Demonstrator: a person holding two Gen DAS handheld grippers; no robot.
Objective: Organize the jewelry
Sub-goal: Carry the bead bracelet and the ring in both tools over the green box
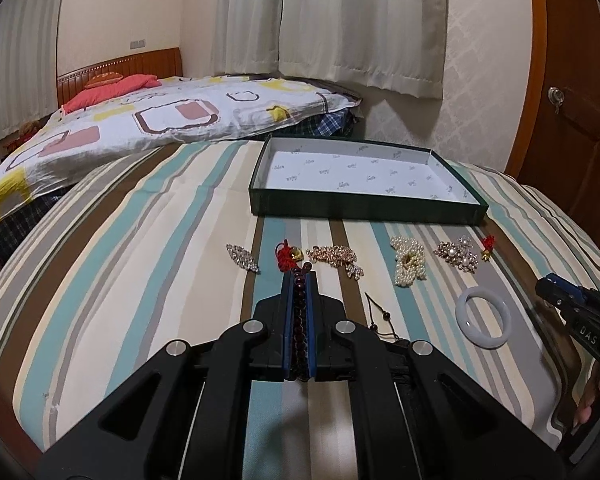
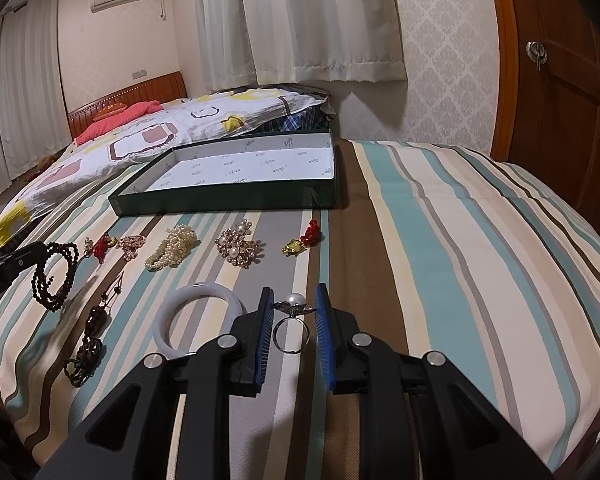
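My left gripper [image 1: 299, 276] is shut on a string of dark red beads [image 1: 299, 320] that runs between its blue pads. In the right wrist view the beads [image 2: 56, 276] hang in coils from that gripper [image 2: 32, 250] above the striped bedspread. My right gripper [image 2: 293, 292] is closed to a narrow gap on a pearl ring [image 2: 292, 320], its winged setting touching both pads. Behind lies an empty dark green box [image 1: 364, 208] with white lining. A white bangle [image 2: 198, 320] lies just left of the right gripper.
In a row before the box [image 2: 220, 204] lie a crystal piece [image 1: 242, 258], a red knot charm [image 1: 286, 254], a rose-gold piece [image 1: 332, 256], pearl strands [image 1: 409, 260], a brooch [image 1: 458, 254] and another red charm [image 1: 487, 246]. A dark corded pendant [image 2: 90, 336] lies at the left. A door [image 1: 572, 120] stands at the right.
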